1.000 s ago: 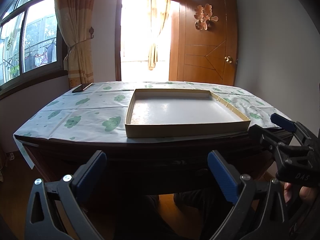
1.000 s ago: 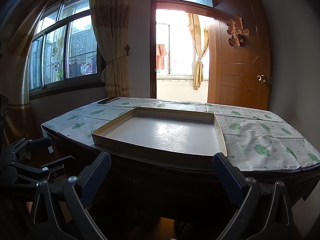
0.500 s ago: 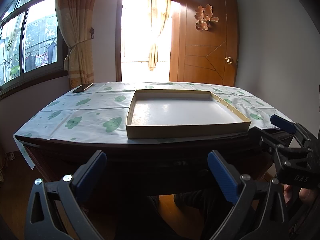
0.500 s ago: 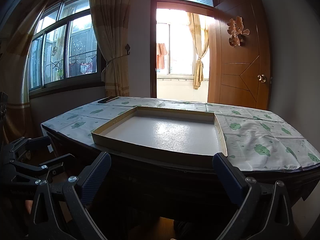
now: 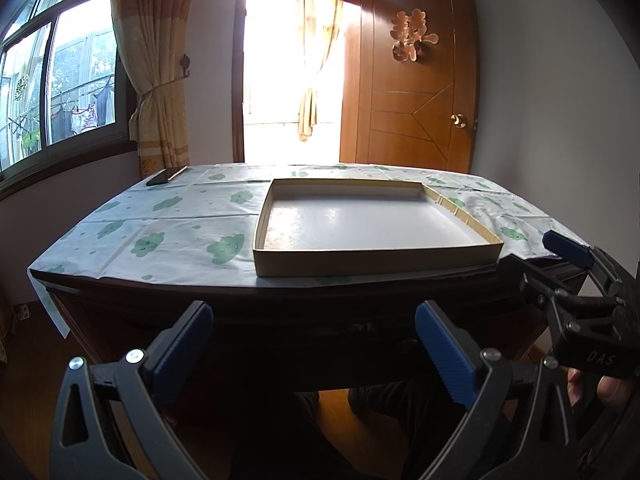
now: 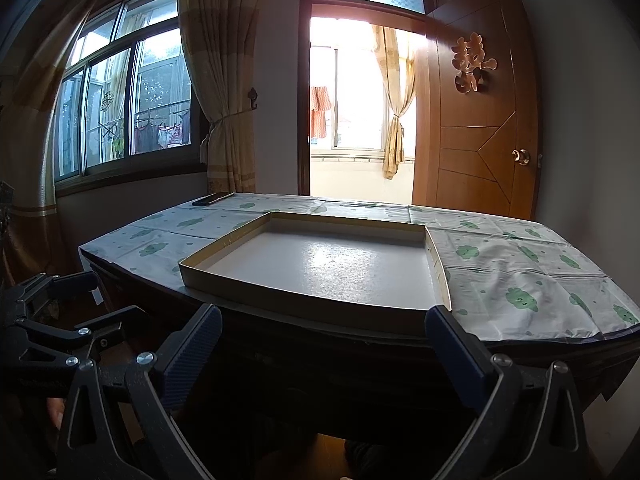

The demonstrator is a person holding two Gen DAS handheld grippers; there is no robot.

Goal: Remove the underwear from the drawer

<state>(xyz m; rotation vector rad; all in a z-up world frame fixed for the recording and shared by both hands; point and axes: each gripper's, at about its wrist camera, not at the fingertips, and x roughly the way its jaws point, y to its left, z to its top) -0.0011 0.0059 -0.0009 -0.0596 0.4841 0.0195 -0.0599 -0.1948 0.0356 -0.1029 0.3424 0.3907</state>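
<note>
Bench [image 5: 168, 292] of dark wood, low in both views, top covered w/ thin white plastic cloth [image 5: 172, 220] printed w/ green cloud shapes, creased in fold lines. Shallow rectangular cardboard tray [image 5: 376, 258] sits on cloth near front edge: tan kraft walls, glossy white pebbled floor, nothing in it. Long axis runs roughly left-right in left wrist view; right wall looks ragged. Dark flat phone-like slab [image 5: 166, 176] at far left corner of bench.

Left gripper [image 5: 312, 344] hangs in front of bench's dark front face, fingers [image 5: 180, 340] spread wide, gripping nothing; blue ribbed pads on black plastic frames. Right gripper [image 6: 322, 356] likewise before the front face, fingers [image 6: 192, 354] wide apart, nothing between them. Each gripper shows at the edge of the other's view, w/ part of a hand [image 5: 600, 388] under the right one.

Drawer and underwear: cannot make out either; bench front too dark to tell a drawer line.

Behind: orange-brown wooden door [image 5: 420, 80], open, w/ paper-cut ornament; tied yellow curtains [image 5: 156, 80].
</note>
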